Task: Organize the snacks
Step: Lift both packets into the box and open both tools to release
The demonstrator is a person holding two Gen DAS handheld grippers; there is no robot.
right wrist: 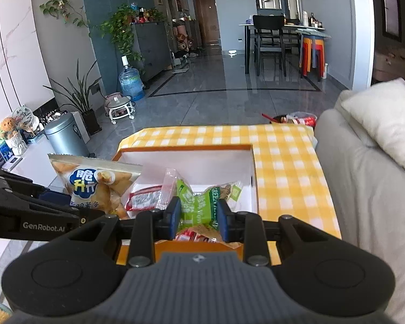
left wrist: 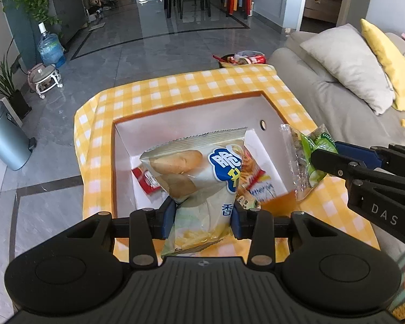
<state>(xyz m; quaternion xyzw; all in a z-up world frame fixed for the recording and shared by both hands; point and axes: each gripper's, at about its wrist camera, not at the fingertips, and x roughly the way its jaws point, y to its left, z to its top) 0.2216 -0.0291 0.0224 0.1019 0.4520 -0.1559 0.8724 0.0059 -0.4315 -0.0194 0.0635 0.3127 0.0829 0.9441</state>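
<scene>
Chip bag [left wrist: 199,178]: over the open box [left wrist: 272,135], pinched low in my left gripper [left wrist: 202,222]; could sag or slip.
Green packet [right wrist: 197,208]: my right gripper [right wrist: 198,220] clamps it; the bags may collide.

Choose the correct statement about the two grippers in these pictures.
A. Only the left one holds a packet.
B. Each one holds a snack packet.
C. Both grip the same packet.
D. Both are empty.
B: the left gripper is shut on the potato-snack bag, while the right gripper pinches the green packet, both above the white box.
</scene>
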